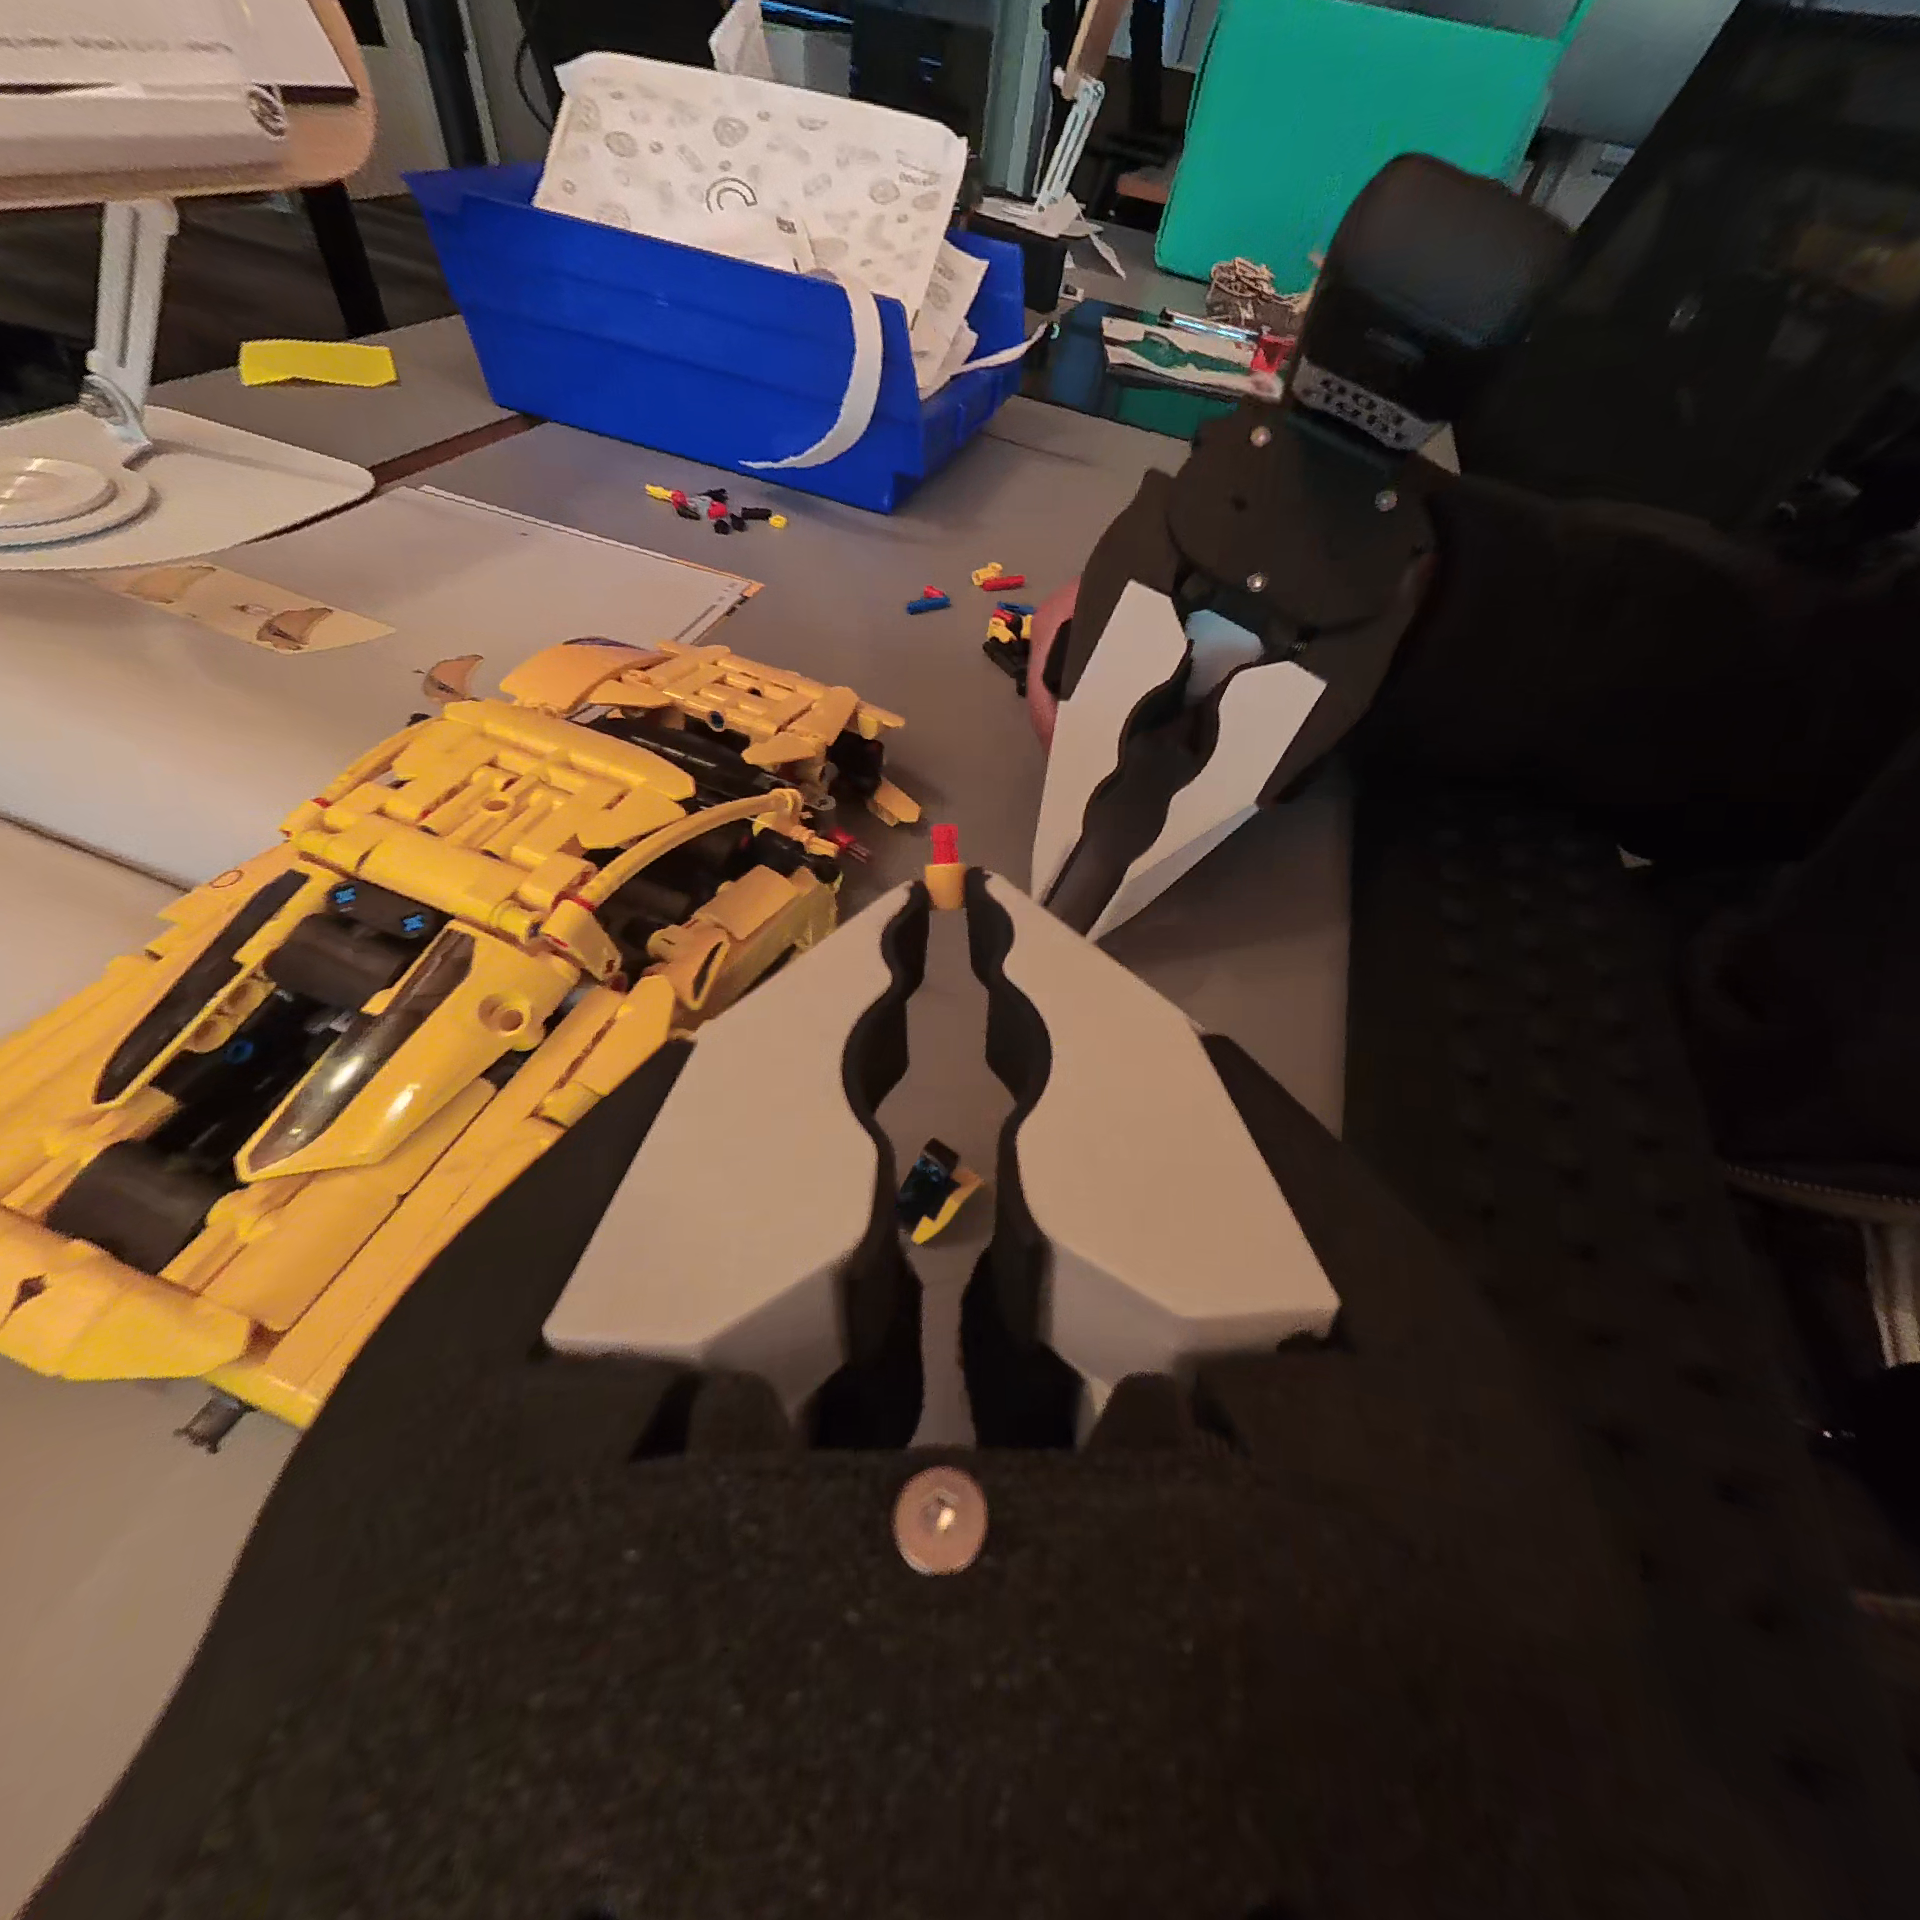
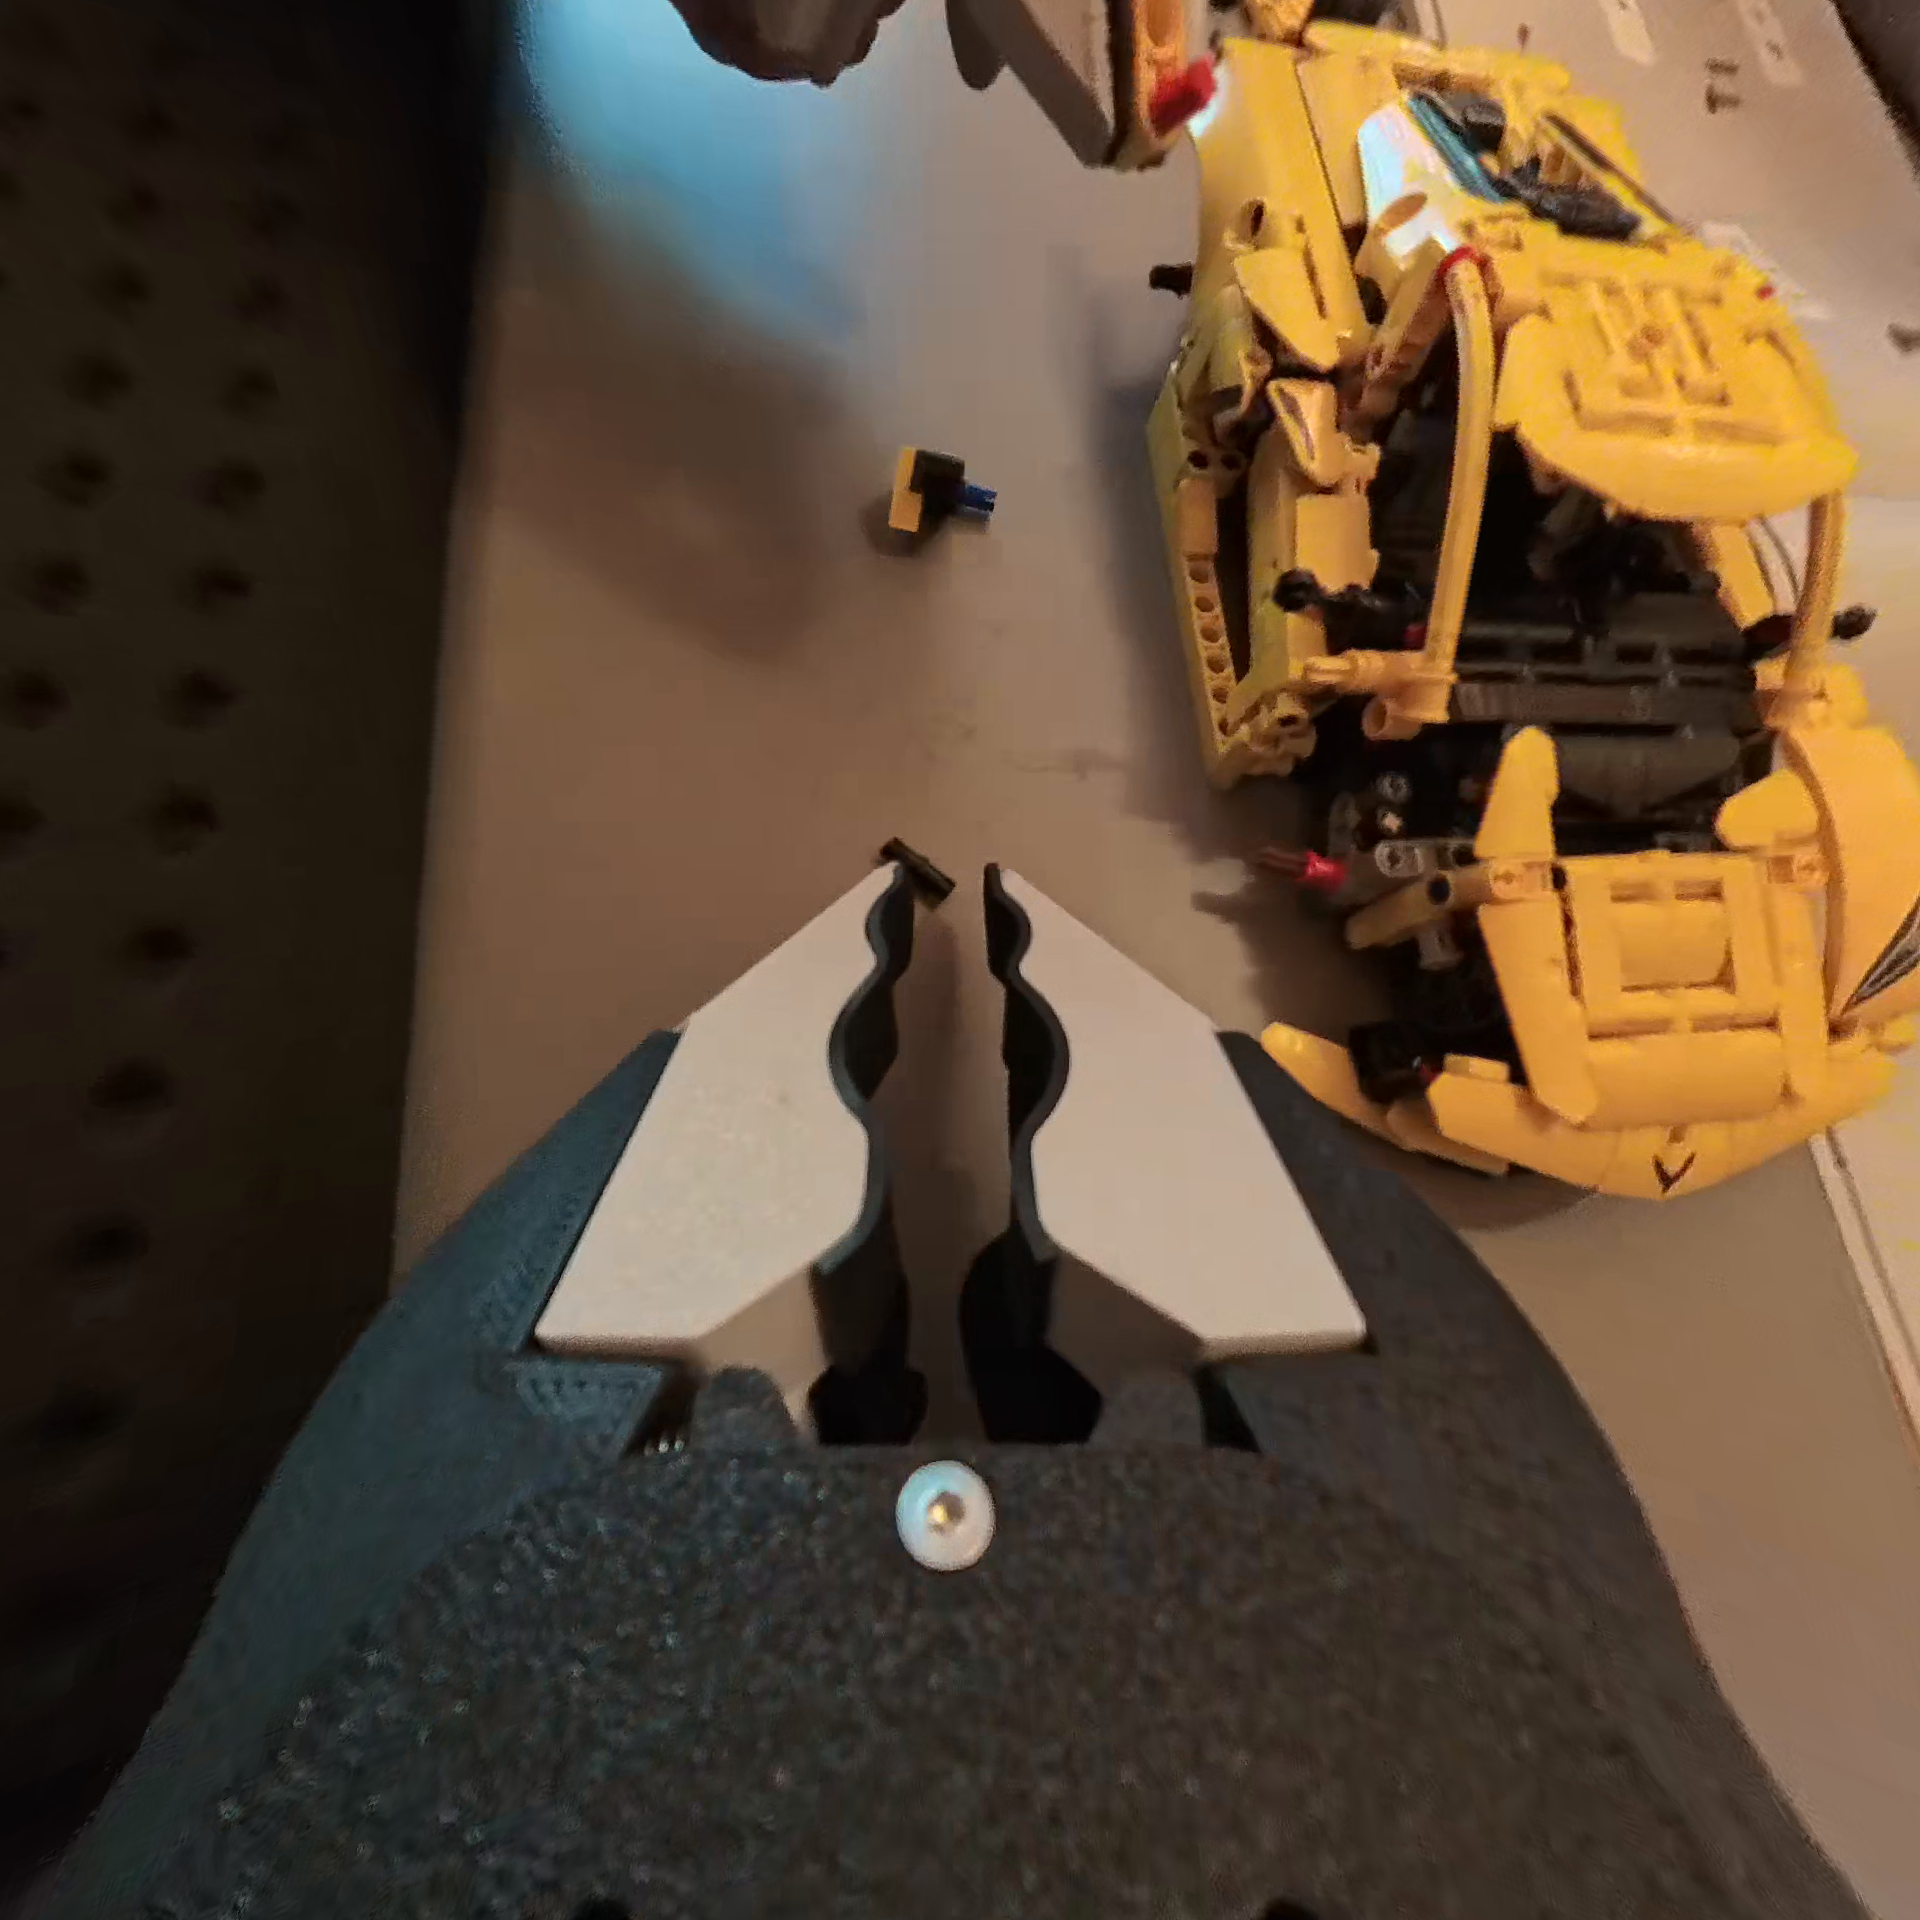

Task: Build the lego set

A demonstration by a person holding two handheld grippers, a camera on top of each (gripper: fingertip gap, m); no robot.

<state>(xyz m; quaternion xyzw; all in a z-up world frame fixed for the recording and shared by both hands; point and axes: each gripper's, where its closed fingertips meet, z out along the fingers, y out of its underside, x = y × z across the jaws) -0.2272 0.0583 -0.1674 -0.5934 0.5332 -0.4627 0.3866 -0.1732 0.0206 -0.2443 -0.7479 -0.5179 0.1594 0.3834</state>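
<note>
A large yellow Lego car (image 1: 436, 935) lies on the grey table (image 1: 1226, 987); it also shows in the right wrist view (image 2: 1507, 623). My left gripper (image 1: 943, 883) is shut on a small yellow piece with a red pin (image 1: 943, 857), held just off the car's side. In the right wrist view this gripper's tip (image 2: 1091, 73) shows at the top edge. My right gripper (image 2: 940, 878) hovers over bare table, its jaws a narrow gap apart. A small black pin (image 2: 916, 868) sits at its left fingertip. A small yellow, black and blue piece (image 2: 930, 494) lies on the table.
A blue bin (image 1: 675, 343) with paper bags stands at the back. Loose small pieces (image 1: 717, 504) lie in front of it, more to the right (image 1: 966, 592). An instruction booklet (image 1: 468, 582) and a white lamp base (image 1: 156, 488) are at left. A dark perforated surface (image 2: 208, 623) borders the table. The grippers' ends are close to 11 cm from one another.
</note>
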